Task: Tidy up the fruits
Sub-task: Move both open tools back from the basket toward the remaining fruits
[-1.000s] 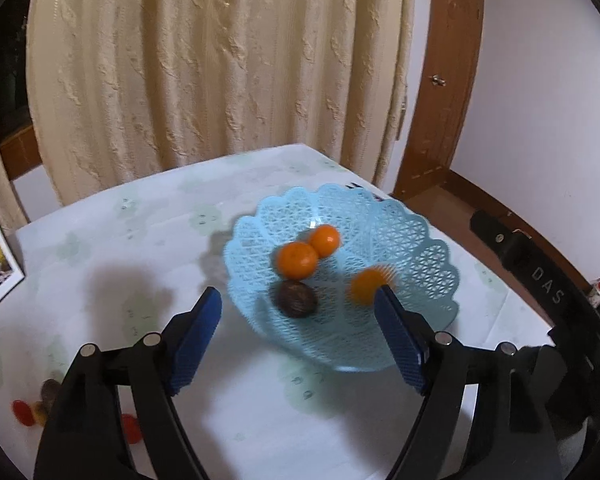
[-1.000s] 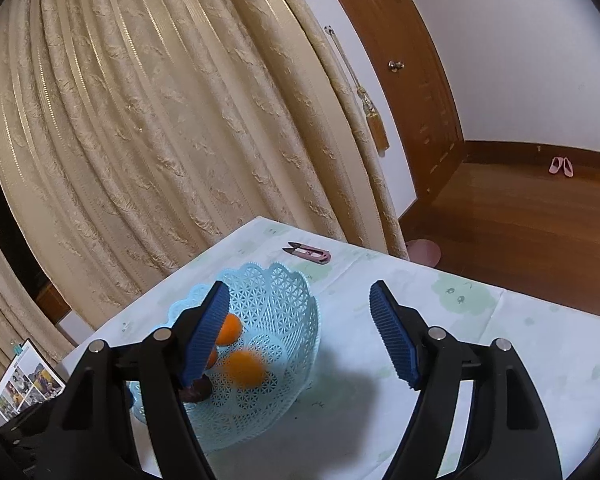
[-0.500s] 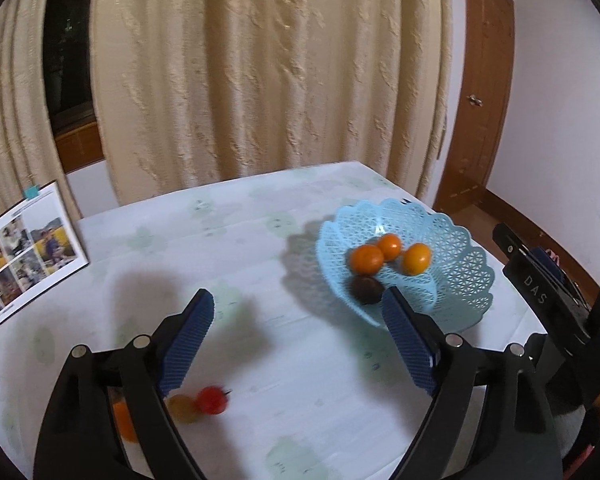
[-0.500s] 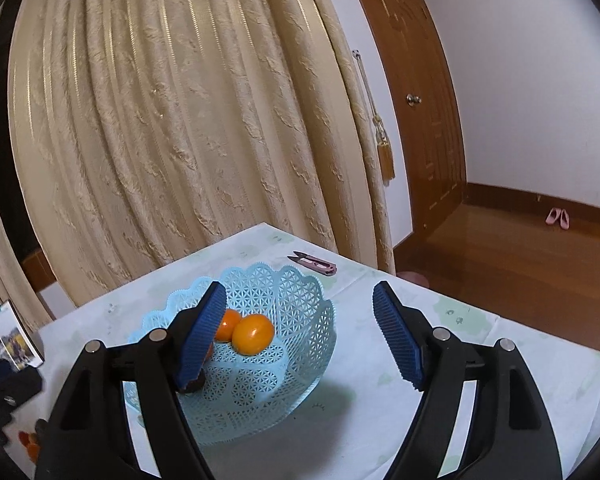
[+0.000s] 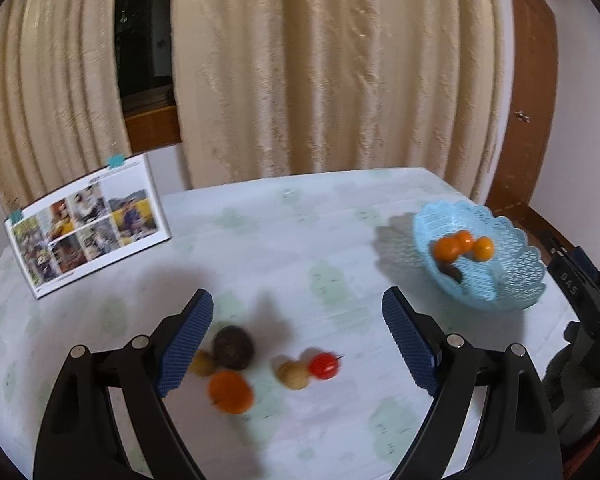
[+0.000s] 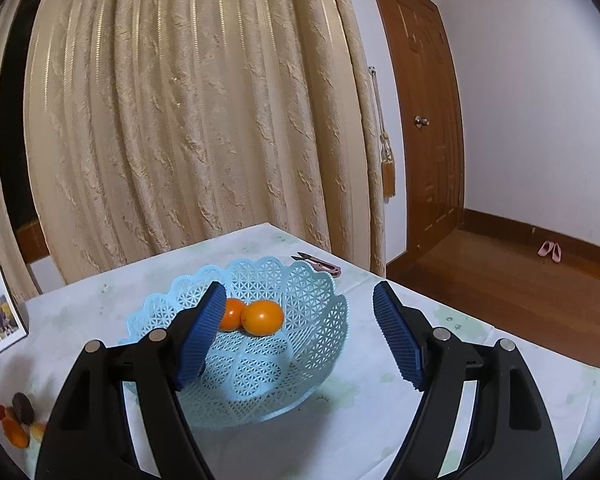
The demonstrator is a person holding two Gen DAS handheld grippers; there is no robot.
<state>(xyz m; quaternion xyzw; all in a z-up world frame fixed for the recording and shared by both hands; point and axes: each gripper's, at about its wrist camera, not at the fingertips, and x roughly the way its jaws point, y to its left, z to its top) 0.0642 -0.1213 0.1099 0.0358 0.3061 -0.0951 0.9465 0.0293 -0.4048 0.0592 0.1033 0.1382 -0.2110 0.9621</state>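
My left claw [image 5: 296, 330] wide apart, empty; fruits bunched just ahead, so grabbing the orange [image 5: 231, 391] may nudge the tomato [image 5: 324, 365] rolling.

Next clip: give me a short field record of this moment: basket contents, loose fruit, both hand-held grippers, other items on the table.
basket: light blue lattice basket on the table
in basket: three orange fruits, one dark fruit
loose fruit: dark fruit, orange, two yellowish fruits, red tomato
left hand-held gripper: open, empty, over the loose fruit
right hand-held gripper: open, empty, facing the basket
other: photo card, thread snips
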